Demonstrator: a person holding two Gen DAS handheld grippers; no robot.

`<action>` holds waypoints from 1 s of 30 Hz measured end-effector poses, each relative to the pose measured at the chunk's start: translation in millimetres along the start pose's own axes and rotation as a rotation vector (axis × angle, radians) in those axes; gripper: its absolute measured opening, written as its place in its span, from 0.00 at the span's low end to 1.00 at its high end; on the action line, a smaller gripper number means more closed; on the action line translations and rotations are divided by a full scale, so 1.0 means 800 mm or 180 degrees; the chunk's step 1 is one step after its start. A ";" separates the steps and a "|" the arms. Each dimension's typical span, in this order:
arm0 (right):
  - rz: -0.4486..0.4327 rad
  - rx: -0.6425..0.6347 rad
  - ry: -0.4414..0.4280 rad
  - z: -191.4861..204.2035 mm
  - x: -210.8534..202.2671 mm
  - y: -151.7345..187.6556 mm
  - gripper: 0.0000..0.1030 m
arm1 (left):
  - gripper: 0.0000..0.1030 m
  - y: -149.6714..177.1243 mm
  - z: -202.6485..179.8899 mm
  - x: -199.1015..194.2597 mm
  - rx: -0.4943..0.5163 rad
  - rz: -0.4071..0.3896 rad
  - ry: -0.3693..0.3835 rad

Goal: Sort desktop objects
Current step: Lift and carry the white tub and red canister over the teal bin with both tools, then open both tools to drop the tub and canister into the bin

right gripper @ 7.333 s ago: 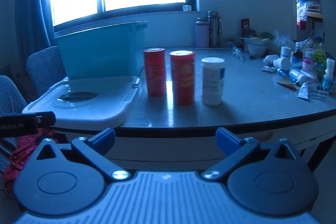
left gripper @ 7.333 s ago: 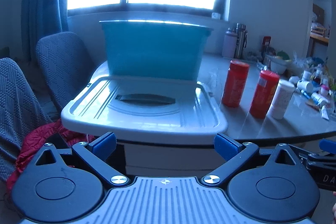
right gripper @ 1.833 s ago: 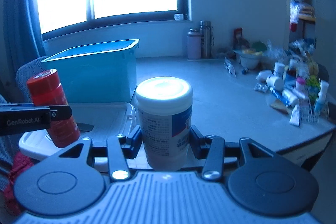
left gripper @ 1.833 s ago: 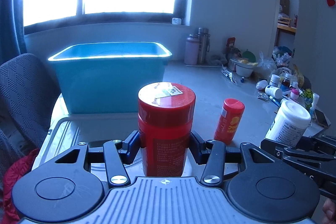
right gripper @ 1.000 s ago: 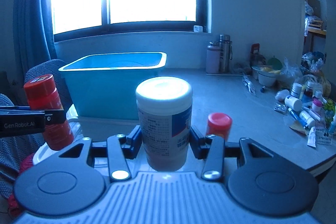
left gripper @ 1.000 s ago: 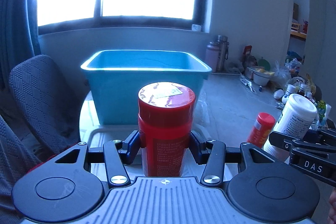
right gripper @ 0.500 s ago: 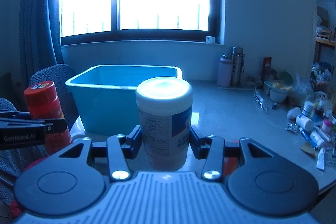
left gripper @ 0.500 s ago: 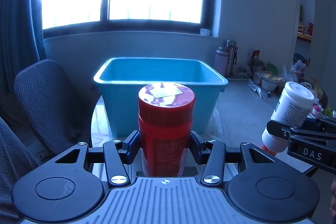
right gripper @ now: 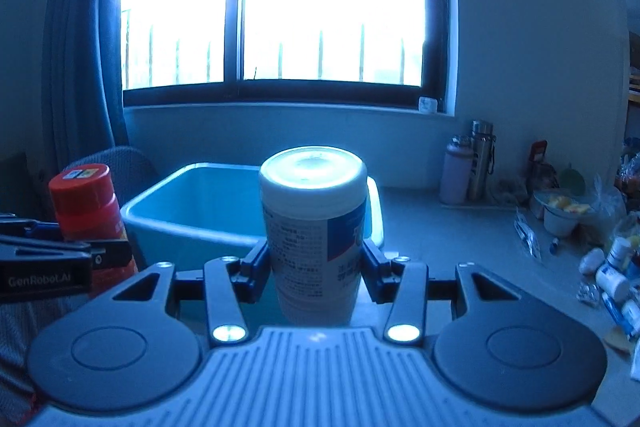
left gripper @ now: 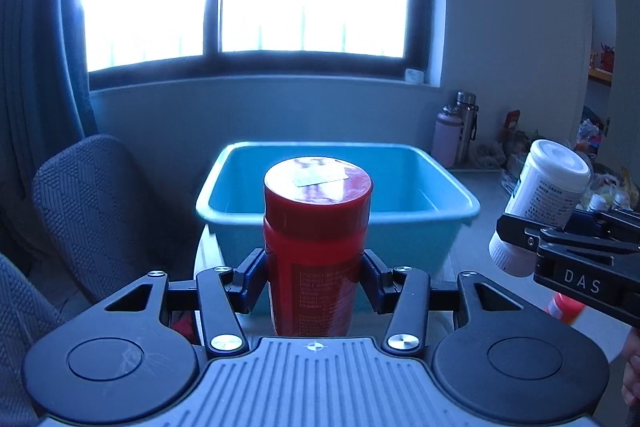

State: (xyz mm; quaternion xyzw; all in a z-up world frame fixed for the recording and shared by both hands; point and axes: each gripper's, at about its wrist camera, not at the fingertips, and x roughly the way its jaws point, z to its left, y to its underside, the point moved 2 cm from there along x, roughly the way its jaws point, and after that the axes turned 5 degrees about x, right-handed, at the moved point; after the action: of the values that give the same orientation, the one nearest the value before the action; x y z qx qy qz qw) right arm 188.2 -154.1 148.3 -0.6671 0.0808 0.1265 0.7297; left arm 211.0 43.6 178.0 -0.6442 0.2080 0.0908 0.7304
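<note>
My left gripper (left gripper: 316, 273) is shut on a red canister (left gripper: 318, 247) and holds it upright in the air, in front of the open blue bin (left gripper: 440, 187). My right gripper (right gripper: 314, 273) is shut on a white canister (right gripper: 314, 227) with a blue label, held near the bin's (right gripper: 180, 203) right side. In the left wrist view the white canister (left gripper: 544, 187) shows at the right, tilted. In the right wrist view the red canister (right gripper: 86, 203) shows at the left. A second red canister (left gripper: 564, 307) is mostly hidden behind the right gripper.
The bin stands on a grey table (right gripper: 460, 239). Two flasks (right gripper: 468, 167) stand at the back by the wall. A bowl (right gripper: 558, 211) and several small bottles (right gripper: 612, 267) clutter the table's right side. A grey chair (left gripper: 96, 211) stands at the left.
Both grippers have risen and moved toward the bin with their canisters. The bin's inside shows more, and the white canister sits higher at the right of the left wrist view.
</note>
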 end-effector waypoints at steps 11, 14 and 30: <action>-0.0016 0.0079 -0.0036 -0.017 0.088 -0.041 0.46 | 0.49 -0.066 0.005 0.090 0.0040 -0.0060 -0.0033; 0.0030 0.0090 -0.0058 -0.023 0.115 -0.046 0.46 | 0.49 -0.082 0.009 0.116 0.0013 -0.0068 -0.0073; 0.0500 -0.0031 -0.0322 -0.011 0.225 -0.016 0.46 | 0.49 -0.086 0.028 0.247 -0.0243 0.0239 -0.0155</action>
State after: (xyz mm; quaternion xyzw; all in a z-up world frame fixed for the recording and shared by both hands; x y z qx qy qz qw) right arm 363.9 -150.2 108.4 -0.6549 0.0953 0.2173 0.7175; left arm 420.1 27.9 158.7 -0.6610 0.2106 0.1417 0.7062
